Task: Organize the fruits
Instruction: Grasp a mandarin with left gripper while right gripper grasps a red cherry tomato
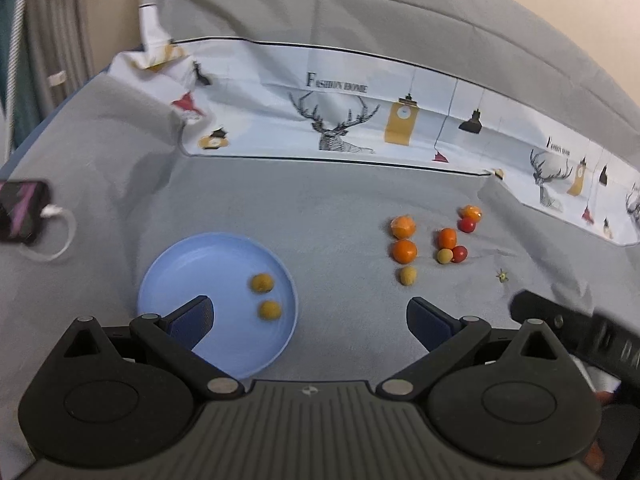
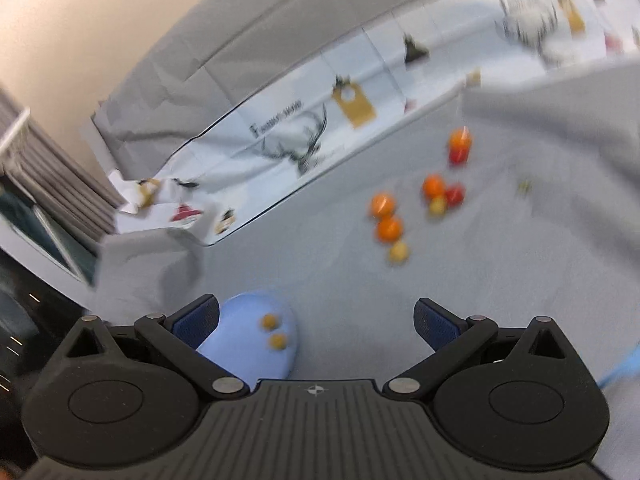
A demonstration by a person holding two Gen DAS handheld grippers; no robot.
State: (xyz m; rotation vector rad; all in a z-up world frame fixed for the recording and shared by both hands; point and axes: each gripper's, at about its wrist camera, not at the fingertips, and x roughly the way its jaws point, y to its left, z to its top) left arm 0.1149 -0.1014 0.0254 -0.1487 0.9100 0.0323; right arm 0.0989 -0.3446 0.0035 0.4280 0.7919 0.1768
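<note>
Two yellow fruits (image 1: 262,282) in plate (image 1: 180,264); nine fruits (image 1: 404,251) left on bed. Both grippers' fingers spread wide, empty.

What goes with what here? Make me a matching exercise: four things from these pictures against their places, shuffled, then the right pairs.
Things
1. two yellow fruits
2. phone
3. left gripper
4. red fruit

Places or states
A. at the far left edge of the grey cloth, cable plugged in
B. touching the farthest wrapped orange fruit
C. on the blue plate
D. open, holding nothing

Pairs: 1-C, 2-A, 3-D, 4-B
</note>
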